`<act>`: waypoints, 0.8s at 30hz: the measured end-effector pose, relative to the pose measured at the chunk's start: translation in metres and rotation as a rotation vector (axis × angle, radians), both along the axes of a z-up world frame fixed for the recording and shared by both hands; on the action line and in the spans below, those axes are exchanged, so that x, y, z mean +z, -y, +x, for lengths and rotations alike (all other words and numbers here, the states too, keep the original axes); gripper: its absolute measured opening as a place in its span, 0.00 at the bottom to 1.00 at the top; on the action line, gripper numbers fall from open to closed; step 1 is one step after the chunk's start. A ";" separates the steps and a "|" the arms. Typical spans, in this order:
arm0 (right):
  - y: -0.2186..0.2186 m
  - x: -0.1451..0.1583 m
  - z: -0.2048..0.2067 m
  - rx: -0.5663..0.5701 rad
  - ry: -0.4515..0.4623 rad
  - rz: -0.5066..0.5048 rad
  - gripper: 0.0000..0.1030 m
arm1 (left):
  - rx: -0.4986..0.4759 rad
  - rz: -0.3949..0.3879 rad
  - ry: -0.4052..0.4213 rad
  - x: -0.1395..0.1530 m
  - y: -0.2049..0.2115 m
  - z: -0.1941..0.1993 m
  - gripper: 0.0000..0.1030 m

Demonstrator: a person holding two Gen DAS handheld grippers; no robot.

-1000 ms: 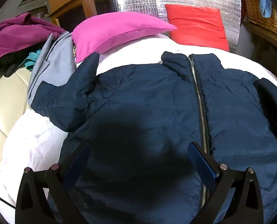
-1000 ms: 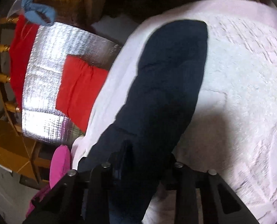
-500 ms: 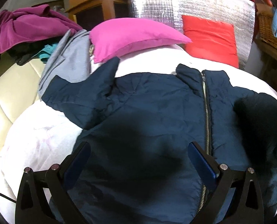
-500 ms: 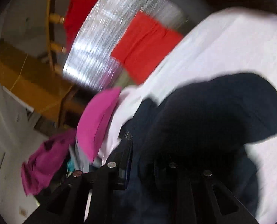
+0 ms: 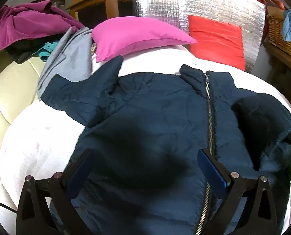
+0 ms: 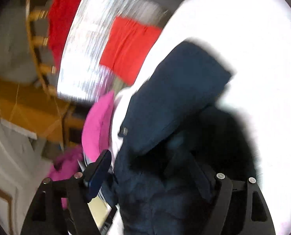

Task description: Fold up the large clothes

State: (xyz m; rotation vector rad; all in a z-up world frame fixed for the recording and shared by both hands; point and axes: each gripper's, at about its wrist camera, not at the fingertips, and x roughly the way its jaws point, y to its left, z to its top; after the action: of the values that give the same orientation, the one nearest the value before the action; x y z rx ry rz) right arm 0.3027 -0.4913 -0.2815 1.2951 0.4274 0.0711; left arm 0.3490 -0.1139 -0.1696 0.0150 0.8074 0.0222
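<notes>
Jacket [image 5: 155,117], navy and zipped, lies front-up across the white bedding [image 5: 27,141], its right sleeve [image 6: 176,96] folded over the body. My left gripper [image 5: 145,166] hovers above it, jaws spread wide; my right gripper [image 6: 155,168] gapes too, holding nothing.

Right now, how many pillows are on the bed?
2: a pink pillow beyond the jacket's spread sleeve, and a red pillow to its right against the silver panel. Others may be hidden.
</notes>
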 end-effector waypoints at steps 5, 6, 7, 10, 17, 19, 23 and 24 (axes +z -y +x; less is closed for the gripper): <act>0.051 -0.026 -0.003 -0.104 0.013 0.138 0.79 | -0.068 0.058 -0.031 -0.011 0.018 -0.002 1.00; 0.053 -0.029 0.002 -0.109 0.016 0.154 0.77 | -0.074 0.075 -0.046 -0.016 0.021 0.000 1.00; 0.058 -0.033 0.008 -0.119 0.016 0.164 0.76 | -0.075 0.080 -0.056 -0.018 0.022 0.002 1.00; 0.067 -0.040 0.021 -0.124 -0.014 0.125 0.67 | -0.068 0.102 -0.084 -0.026 0.025 0.007 1.00; 0.044 0.011 0.029 -0.061 0.057 -0.102 0.26 | -0.002 0.109 -0.077 -0.026 0.013 0.016 1.00; 0.016 0.041 0.032 0.028 0.158 -0.201 0.26 | 0.020 0.081 -0.058 -0.019 0.006 0.015 1.00; -0.054 0.084 0.039 0.217 0.326 -0.358 0.27 | 0.076 0.050 0.004 -0.005 -0.010 0.008 1.00; -0.070 0.091 0.041 0.263 0.345 -0.383 0.29 | 0.090 0.042 0.010 -0.003 -0.014 0.007 1.00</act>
State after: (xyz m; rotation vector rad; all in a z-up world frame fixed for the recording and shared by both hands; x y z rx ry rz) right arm 0.3436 -0.4209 -0.1907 0.8232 0.2932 0.4088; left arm 0.3556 -0.0994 -0.1727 0.0177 0.7969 0.1241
